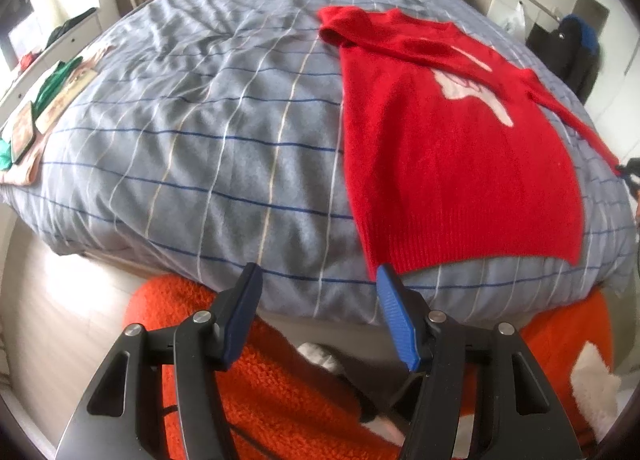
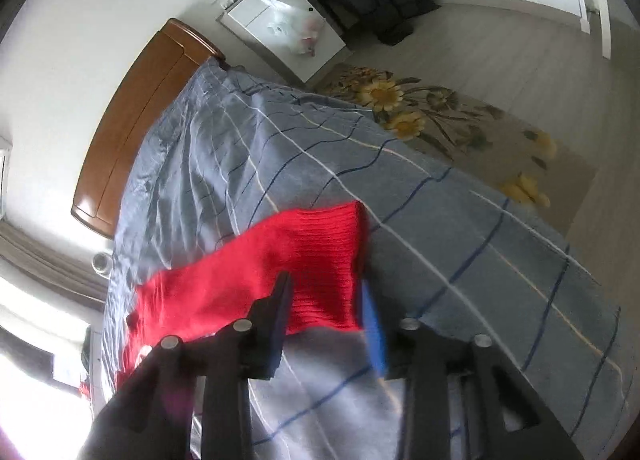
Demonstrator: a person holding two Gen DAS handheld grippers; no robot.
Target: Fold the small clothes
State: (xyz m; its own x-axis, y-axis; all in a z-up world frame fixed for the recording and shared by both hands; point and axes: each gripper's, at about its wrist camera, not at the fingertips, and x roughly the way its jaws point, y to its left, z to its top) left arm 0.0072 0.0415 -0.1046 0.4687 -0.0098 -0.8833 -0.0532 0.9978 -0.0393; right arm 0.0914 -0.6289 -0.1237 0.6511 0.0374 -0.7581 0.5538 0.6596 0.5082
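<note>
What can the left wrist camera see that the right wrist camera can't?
Only the left wrist camera shows the white picture on the sweater's front, the pile of clothes at the bed's left edge, and orange knitted fabric below the bed's near edge. Only the right wrist camera shows the flower rug on the floor. Both show the red sweater, the striped bed cover and the wooden headboard.

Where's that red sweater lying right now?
The red sweater lies spread flat on the right half of the grey checked bedspread in the left wrist view, its ribbed hem at the bed's near edge, just beyond the left tool.
</note>
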